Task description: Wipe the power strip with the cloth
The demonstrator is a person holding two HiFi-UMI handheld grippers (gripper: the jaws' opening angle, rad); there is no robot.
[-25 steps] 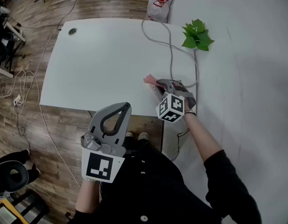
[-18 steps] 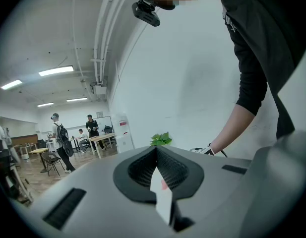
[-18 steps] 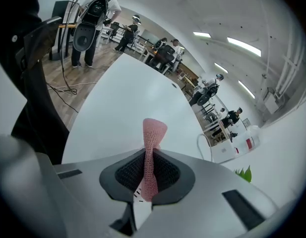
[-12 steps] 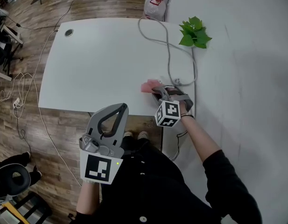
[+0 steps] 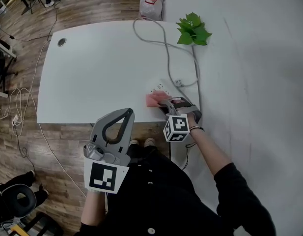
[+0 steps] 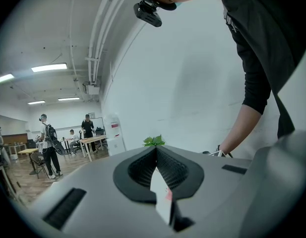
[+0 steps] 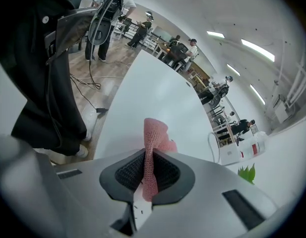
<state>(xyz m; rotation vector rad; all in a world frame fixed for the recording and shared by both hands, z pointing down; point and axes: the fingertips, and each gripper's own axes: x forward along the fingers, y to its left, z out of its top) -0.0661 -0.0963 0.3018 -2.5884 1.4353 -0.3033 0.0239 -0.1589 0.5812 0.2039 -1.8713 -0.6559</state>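
Observation:
The white power strip [image 5: 160,87] lies near the table's front right corner, with a grey cable [image 5: 166,47] running from it toward the back. My right gripper [image 5: 163,103] is shut on a pink cloth [image 5: 153,100], which rests on the table against the strip's near side. In the right gripper view the cloth [image 7: 154,132] stands up between the jaws of the right gripper [image 7: 149,155]. My left gripper [image 5: 124,114] hangs shut in front of the table's near edge, holding nothing. In its own view the left gripper [image 6: 156,150] points across the room.
A green plant [image 5: 192,29] stands at the back right by the wall, and a white bag [image 5: 152,3] sits beyond the table's far edge. The white table [image 5: 97,73] has a cable hole [image 5: 61,42] at its back left. Cables lie on the wooden floor at left.
My right gripper has drawn the pink cloth left and toward the table's near edge, and the power strip now shows beyond it. The left gripper has barely moved.

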